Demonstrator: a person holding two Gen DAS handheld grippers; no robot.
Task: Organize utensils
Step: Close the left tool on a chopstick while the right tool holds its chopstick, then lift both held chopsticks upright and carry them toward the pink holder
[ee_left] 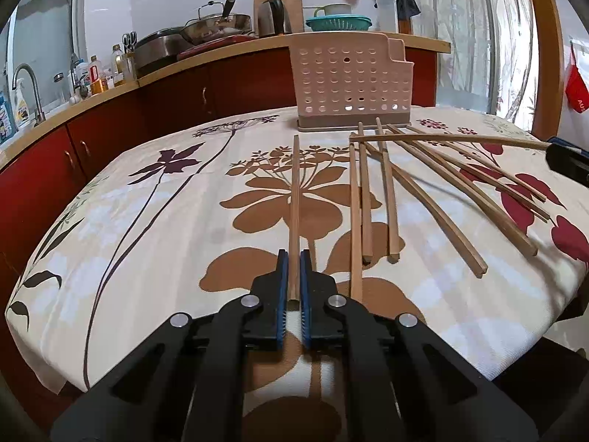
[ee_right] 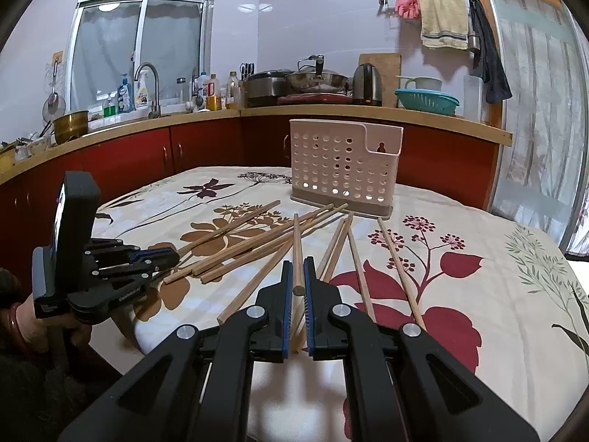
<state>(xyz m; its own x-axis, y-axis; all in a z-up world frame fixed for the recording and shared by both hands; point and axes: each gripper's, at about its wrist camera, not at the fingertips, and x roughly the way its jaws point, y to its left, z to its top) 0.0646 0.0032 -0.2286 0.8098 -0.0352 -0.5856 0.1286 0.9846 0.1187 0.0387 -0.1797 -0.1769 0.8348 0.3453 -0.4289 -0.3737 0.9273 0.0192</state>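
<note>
Several wooden chopsticks (ee_left: 390, 191) lie scattered on the flowered tablecloth (ee_left: 147, 221), also in the right wrist view (ee_right: 257, 246). A pink perforated utensil holder (ee_left: 346, 81) stands upright at the table's far side, also seen in the right wrist view (ee_right: 342, 165). My left gripper (ee_left: 293, 258) is shut on one chopstick (ee_left: 294, 199) that points toward the holder. My right gripper (ee_right: 298, 269) is shut on another chopstick (ee_right: 297, 250), held above the pile; in the left wrist view that chopstick (ee_left: 441, 138) crosses over the others. The left gripper shows at the right wrist view's left (ee_right: 173, 258).
A red-fronted kitchen counter (ee_right: 331, 110) curves behind the table, with a faucet (ee_right: 151, 84), bottles, pans, a kettle (ee_right: 368, 84) and a teal colander (ee_right: 427, 101). Towels hang on the wall. The table edge drops off at front right (ee_left: 533, 350).
</note>
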